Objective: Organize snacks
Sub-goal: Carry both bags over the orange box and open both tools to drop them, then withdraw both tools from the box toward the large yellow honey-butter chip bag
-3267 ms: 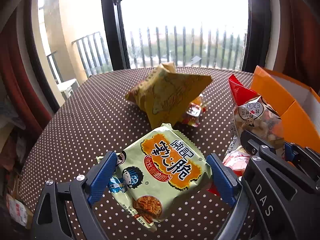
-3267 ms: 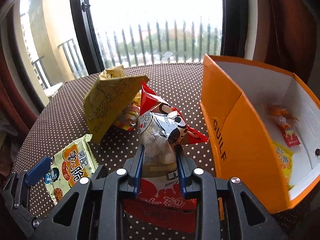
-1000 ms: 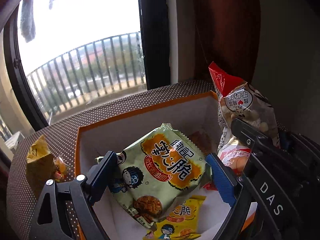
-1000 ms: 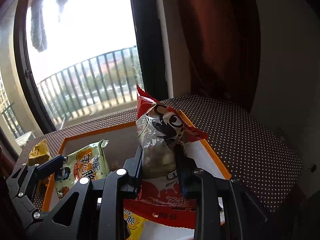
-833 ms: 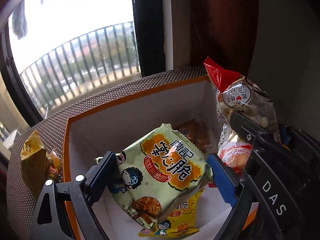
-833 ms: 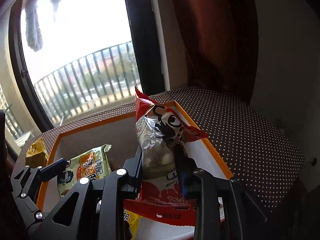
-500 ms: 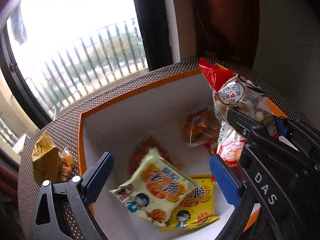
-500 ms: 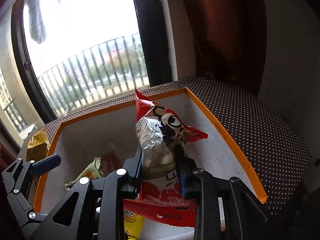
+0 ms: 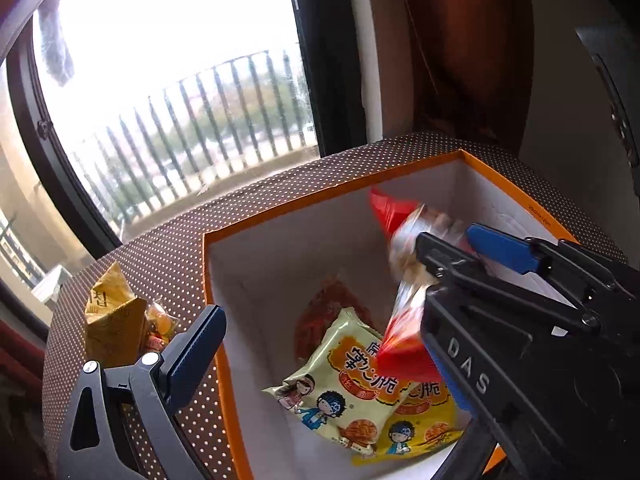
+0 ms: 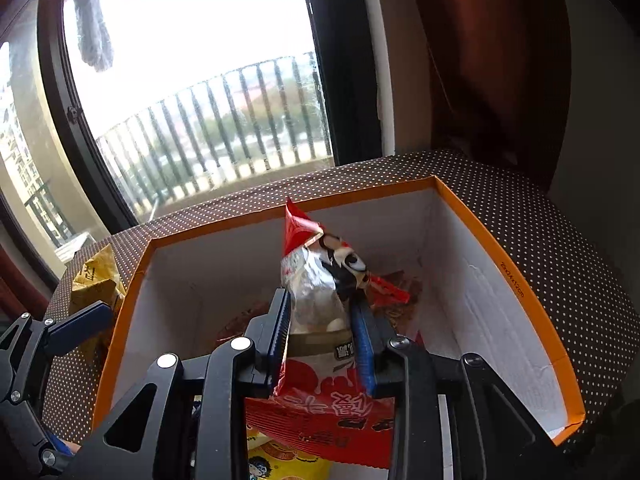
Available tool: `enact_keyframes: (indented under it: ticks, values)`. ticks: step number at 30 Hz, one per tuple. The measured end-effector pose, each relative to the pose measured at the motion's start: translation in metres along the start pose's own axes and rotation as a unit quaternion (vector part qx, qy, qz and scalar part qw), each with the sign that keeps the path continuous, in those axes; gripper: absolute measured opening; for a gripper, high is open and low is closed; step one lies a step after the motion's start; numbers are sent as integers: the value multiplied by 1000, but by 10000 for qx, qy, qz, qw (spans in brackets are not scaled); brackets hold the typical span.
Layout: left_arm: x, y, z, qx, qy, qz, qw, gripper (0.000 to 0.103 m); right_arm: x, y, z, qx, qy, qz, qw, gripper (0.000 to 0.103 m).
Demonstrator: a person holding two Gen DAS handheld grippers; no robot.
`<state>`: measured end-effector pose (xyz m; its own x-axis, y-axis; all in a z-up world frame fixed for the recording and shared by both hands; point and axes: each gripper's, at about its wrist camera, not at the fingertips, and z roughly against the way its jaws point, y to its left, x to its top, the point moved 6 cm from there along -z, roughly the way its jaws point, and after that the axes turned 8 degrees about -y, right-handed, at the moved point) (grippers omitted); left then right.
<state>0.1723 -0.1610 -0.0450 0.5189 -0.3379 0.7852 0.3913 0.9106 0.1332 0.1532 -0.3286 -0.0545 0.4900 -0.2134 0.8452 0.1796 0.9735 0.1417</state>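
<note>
1. Between the jaws of the right gripper (image 10: 322, 334) stands a red and silver snack bag (image 10: 316, 292), upright, its long axis running up and away along the fingers, its red tip pointing at the far wall of the box. The jaws have just been opening. They now stand partly spread, and the bag sits loosely between the pads rather than squeezed; whether a pad still brushes it I cannot tell.

2. Directly under that bag lies the open orange box (image 10: 532, 300), so the bag is already over the right place. My judgement: the coming move is only a drop, and the bag should fall bottom first, then tip over.

3. Beside it, the left gripper (image 9: 320, 336) hangs over the near left corner of the same box (image 9: 288, 216), jaws spread wide with nothing between them.

4. Lower, on the box floor, lie the pale green noodle packet (image 9: 344, 380) and a yellow packet (image 9: 420, 428) partly beneath it, with a dark red packet (image 9: 328, 312) behind them.

5. Farther left, outside the box on the dotted worktop (image 9: 168, 252), sit a mustard-yellow bag (image 9: 110, 320) and a small wrapped sweet (image 9: 160, 320) just beside it. The empty left gripper is the nearer one, so I would expect it to fetch them.
</note>
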Motion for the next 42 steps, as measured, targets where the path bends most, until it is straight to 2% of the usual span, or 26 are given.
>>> enact_keyframes:
  ticks: [1, 3, 4, 19, 30, 37, 42]
  values:
    - [0, 1, 1, -21, -10, 54, 10000, 99, 2, 3, 1, 0, -64, 16, 10000, 65]
    - [1, 3, 3, -48, -68, 105, 9999, 99, 5, 7, 9, -6, -276, 41, 9996, 81]
    - [2, 4, 6, -50, -96, 110, 9999, 99, 6, 8, 12, -27, -337, 66, 9994, 83]
    - [-11, 22, 48, -14, -488, 365, 9981, 99, -1, 38, 49, -167, -430, 244, 9986, 85]
    - [-20, 57, 86, 125, -852, 537, 9948, 99, -2, 83, 81, -94, -682, 505, 9964, 86]
    - [-25, 81, 109, 257, -1166, 667, 9906, 99, -2, 111, 99, -35, -924, 648, 9936, 92]
    - [-34, 99, 112, 348, -1236, 785, 9886, 99, -7, 133, 103, 88, -1008, 780, 9918, 94]
